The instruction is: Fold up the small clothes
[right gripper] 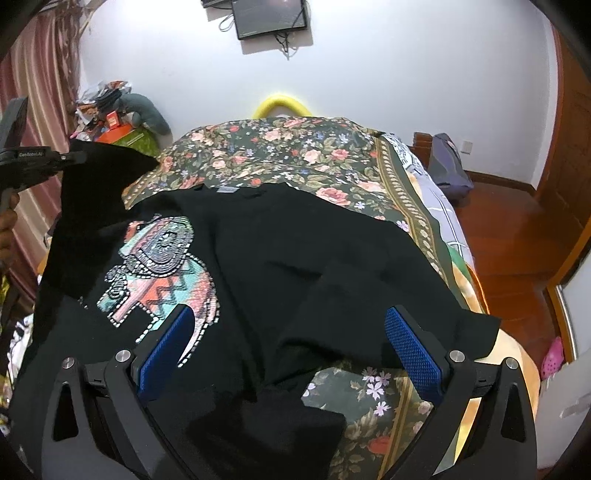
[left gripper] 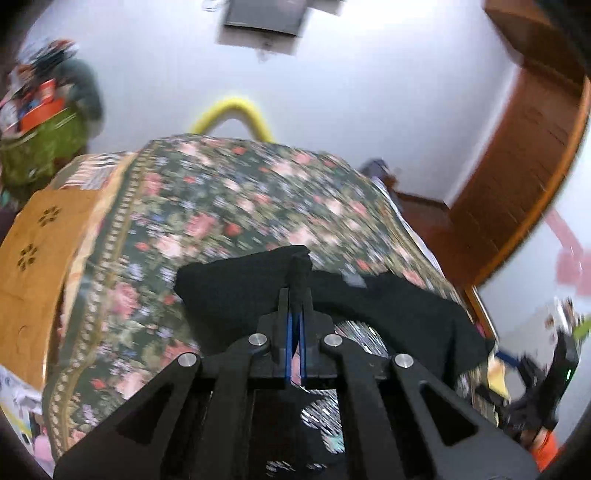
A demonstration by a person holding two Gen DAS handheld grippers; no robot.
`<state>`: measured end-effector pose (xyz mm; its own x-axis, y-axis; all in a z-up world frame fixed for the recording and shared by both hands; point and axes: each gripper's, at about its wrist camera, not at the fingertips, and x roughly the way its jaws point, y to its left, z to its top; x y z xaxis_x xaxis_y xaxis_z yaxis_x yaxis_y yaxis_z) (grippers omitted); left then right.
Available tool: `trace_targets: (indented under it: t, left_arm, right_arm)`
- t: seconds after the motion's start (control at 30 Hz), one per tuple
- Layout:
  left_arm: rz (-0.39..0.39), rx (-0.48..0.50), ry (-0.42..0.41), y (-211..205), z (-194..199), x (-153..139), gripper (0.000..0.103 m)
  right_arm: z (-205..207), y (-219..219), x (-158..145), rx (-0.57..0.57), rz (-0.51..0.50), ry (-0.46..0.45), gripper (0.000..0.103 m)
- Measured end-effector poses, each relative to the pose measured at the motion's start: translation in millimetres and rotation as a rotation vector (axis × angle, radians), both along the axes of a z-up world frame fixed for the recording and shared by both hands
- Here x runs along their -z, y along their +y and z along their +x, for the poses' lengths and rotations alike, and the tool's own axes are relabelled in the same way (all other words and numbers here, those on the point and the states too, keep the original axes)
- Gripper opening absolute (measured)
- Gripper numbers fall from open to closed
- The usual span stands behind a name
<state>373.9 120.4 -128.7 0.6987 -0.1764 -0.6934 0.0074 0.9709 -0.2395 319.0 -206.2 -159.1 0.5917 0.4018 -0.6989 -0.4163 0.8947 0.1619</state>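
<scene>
A black T-shirt (right gripper: pixel 295 240) with a patterned elephant print (right gripper: pixel 162 258) lies spread on the floral bed cover (right gripper: pixel 277 147). My right gripper (right gripper: pixel 290 317) hovers open just above the shirt's lower middle, its blue pads wide apart with nothing gripped. At the far left my left gripper (right gripper: pixel 70 158) is shut on the shirt's left sleeve (right gripper: pixel 99 184) and holds it lifted off the bed. In the left wrist view, that gripper (left gripper: pixel 297 273) pinches a bunch of the black shirt (left gripper: pixel 229 291), which hangs below it; the picture is motion-blurred.
A screen (right gripper: pixel 271 16) hangs on the white wall beyond the bed. A yellow hoop (right gripper: pixel 282 101) rises behind the far edge. Clutter (right gripper: pixel 114 118) is piled at the back left. A bag (right gripper: pixel 448 162) sits on the wooden floor (right gripper: pixel 498 229) to the right.
</scene>
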Motion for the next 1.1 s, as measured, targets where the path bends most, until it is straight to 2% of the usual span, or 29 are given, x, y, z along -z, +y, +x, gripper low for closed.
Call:
trace_targets:
  t: [0.13, 0.23, 0.3, 0.37, 0.47, 0.5, 0.53, 0.6, 0.67, 0.8, 0.9, 1.1]
  left_arm:
    - [0.020, 0.093, 0.104, -25, -12, 44, 0.002]
    - [0.036, 0.105, 0.195, -27, -23, 79, 0.002]
    - [0.045, 0.093, 0.238, -24, -28, 91, 0.002]
    - [0.037, 0.077, 0.255, -19, -36, 96, 0.009]
    - [0.030, 0.052, 0.231, -5, -47, 86, 0.030]
    - [0.032, 0.044, 0.212, 1, -52, 81, 0.040]
    - [0.042, 0.032, 0.193, 7, -54, 75, 0.049]
    - [0.081, -0.014, 0.153, 23, -61, 65, 0.060]
    - [0.110, -0.059, 0.129, 41, -65, 62, 0.061]
    - [0.104, -0.118, 0.166, 75, -63, 74, 0.061]
    - [0.076, -0.106, 0.201, 91, -60, 93, 0.061]
    - [0.050, -0.026, 0.250, 86, -56, 119, 0.061]
  right_arm:
    - [-4, 7, -6, -0.044, 0.001, 0.006, 0.102]
    - [-6, 20, -12, -0.092, -0.006, 0.011, 0.102]
    - [-6, 29, -15, -0.123, -0.007, 0.016, 0.102]
    - [-3, 41, -18, -0.156, -0.007, 0.023, 0.102]
    - [1, 60, -23, -0.190, -0.006, 0.023, 0.102]
    - [4, 68, -25, -0.203, -0.001, 0.021, 0.102]
    - [6, 73, -27, -0.214, 0.002, 0.021, 0.102]
    - [12, 88, -30, -0.238, 0.005, 0.018, 0.100]
    - [18, 102, -31, -0.254, 0.007, 0.025, 0.095]
    - [41, 131, -24, -0.275, 0.030, 0.071, 0.089]
    - [60, 151, -9, -0.287, 0.065, 0.124, 0.078]
    - [83, 178, 14, -0.288, 0.102, 0.212, 0.055]
